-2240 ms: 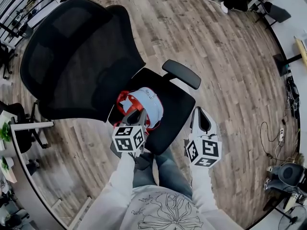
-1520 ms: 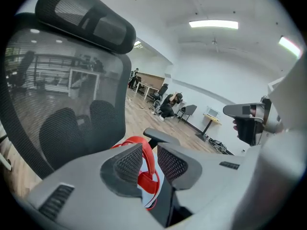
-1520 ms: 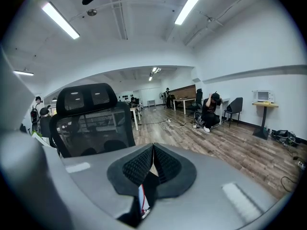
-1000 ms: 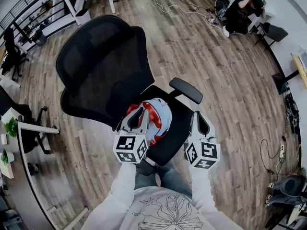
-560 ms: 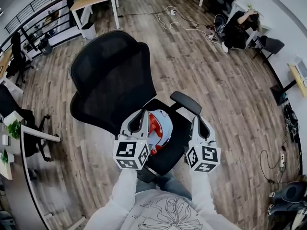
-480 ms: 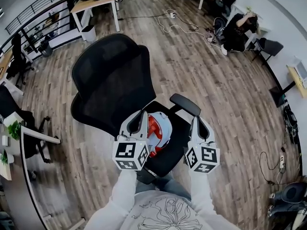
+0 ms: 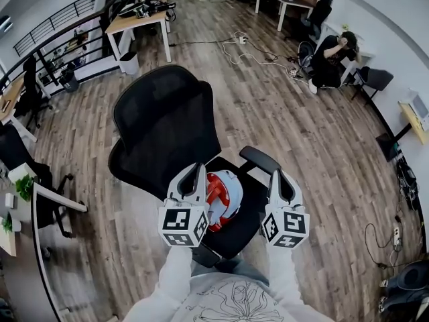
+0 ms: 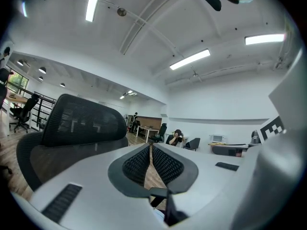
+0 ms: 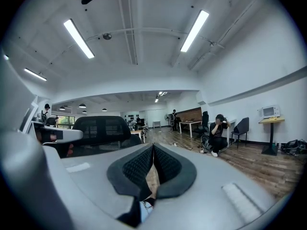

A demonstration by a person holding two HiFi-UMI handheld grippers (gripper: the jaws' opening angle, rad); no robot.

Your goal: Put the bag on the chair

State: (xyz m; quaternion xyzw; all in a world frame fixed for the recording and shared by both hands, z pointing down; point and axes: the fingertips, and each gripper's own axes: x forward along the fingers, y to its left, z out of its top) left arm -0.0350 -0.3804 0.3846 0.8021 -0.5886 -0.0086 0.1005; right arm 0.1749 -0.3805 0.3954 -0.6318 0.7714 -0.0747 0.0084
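The wooden floor (image 7: 288, 113) fills most of the head view, and its far edges bend away in the wide lens. A desk (image 7: 137, 22) stands well apart from me at the top left. At the top right a person (image 7: 332, 59) sits by the wall, too small to make out in detail.

The black mesh chair (image 7: 164, 123) stands just in front of me with its backrest tilted away. One armrest (image 7: 260, 159) shows on my right. The other I cannot see, and the seat's front edge is covered by my tools and sleeves.

The bag (image 7: 224, 193), pale blue with red straps, lies on the seat toward its back edge, close under the backrest. Its left side is hidden behind my left gripper (image 7: 200, 170), so I cannot tell whether the two touch.

My right gripper (image 7: 276, 174) is over the seat's right edge, beside the armrest and apart from the bag.

In the left gripper view, the left gripper's (image 8: 151, 146) pads are pressed together at the tips with nothing between them. The chair's backrest (image 8: 76, 121) rises to their left. In the right gripper view, the right gripper's (image 9: 153, 146) pads are likewise closed on nothing. A pale scrap shows under each pair, too cut off to name.
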